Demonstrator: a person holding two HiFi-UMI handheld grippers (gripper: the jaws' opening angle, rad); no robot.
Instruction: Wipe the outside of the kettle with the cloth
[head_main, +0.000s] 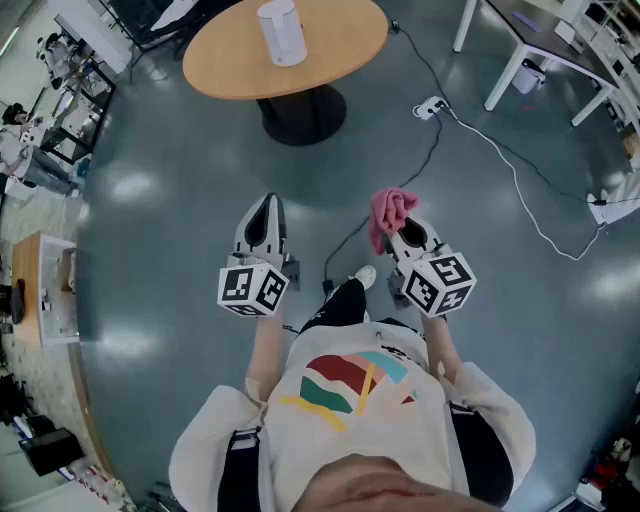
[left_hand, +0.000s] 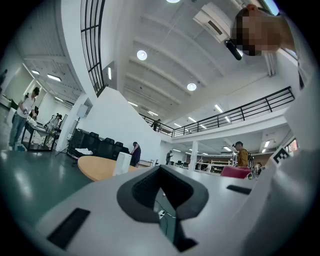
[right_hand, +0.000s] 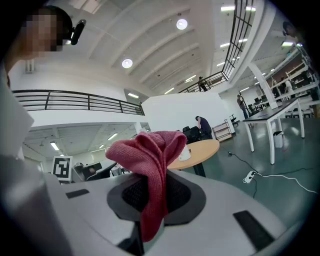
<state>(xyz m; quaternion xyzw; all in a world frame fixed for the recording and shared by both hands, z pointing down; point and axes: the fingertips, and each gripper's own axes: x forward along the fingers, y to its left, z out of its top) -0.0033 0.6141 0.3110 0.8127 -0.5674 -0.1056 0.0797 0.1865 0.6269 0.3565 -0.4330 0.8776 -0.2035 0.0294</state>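
Approaching: the step in hand, by my reading; wiping not yet begun.
Kettle (head_main: 281, 32): white, upright on the round tabletop (head_main: 340, 50), far ahead, well apart from both grippers.
Right gripper (head_main: 397, 226): fingers clamped on the pink cloth (head_main: 388, 212), bunched above them.
Left gripper (head_main: 267, 203): fingers closed together, nothing between.
Next: probably close the gap and press the cloth to the kettle's side.

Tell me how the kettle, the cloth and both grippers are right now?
kettle: upright on the round table, untouched.
cloth: bunched up, pinched in the right gripper.
right gripper: shut on the cloth.
left gripper: shut, empty.
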